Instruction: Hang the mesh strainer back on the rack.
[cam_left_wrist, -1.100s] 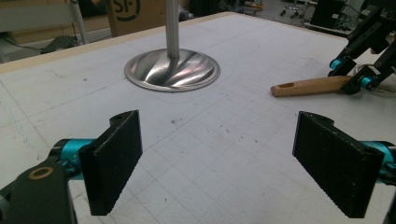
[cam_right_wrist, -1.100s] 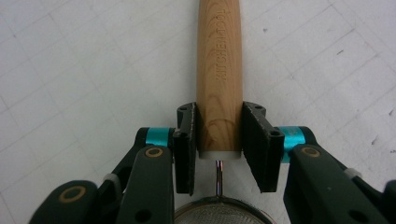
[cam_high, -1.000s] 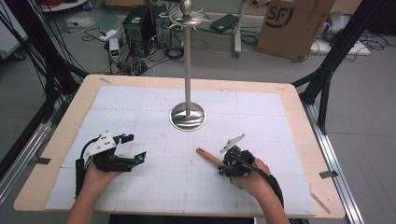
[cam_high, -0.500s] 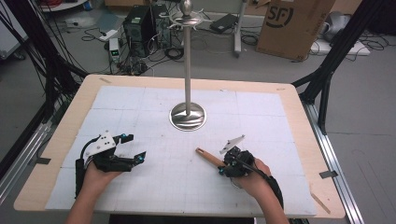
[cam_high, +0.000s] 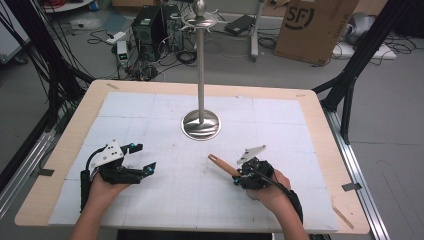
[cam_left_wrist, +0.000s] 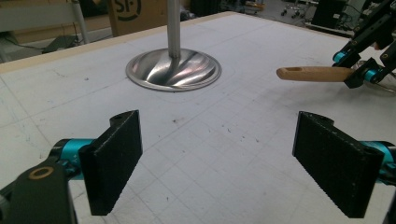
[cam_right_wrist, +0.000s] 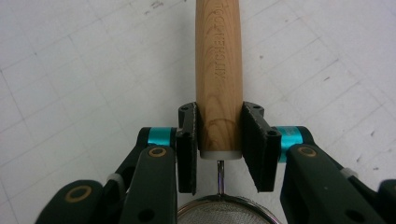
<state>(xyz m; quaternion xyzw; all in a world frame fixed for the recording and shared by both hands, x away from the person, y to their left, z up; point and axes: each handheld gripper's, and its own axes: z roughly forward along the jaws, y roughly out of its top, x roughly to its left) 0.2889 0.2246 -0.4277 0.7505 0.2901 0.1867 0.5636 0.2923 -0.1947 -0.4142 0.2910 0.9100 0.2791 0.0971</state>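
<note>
Almost nothing has moved since the earlier frames: my right gripper (cam_right_wrist: 219, 140) still pinches the strainer's wooden handle (cam_right_wrist: 218, 70) at its lower end, just above the mesh bowl (cam_right_wrist: 219, 212), holding it over the white mat (cam_high: 165, 120) near the steel hanging stand (cam_high: 200, 122). My left gripper (cam_left_wrist: 233, 154) rests spread with nothing between its jaws. I judge the strainer light and stiff, the smooth round handle somewhat slippery, so the grip belongs on the wood and never on the thin mesh, which could dent.

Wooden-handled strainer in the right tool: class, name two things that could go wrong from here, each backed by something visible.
1. The right tool grips the strainer's wooden handle at its very end, beside the mesh bowl; the long free end could swing or twist in the pads.
2. The metal stand rises close ahead of the handle's tip; a careless lift might strike its pole or base.
</note>
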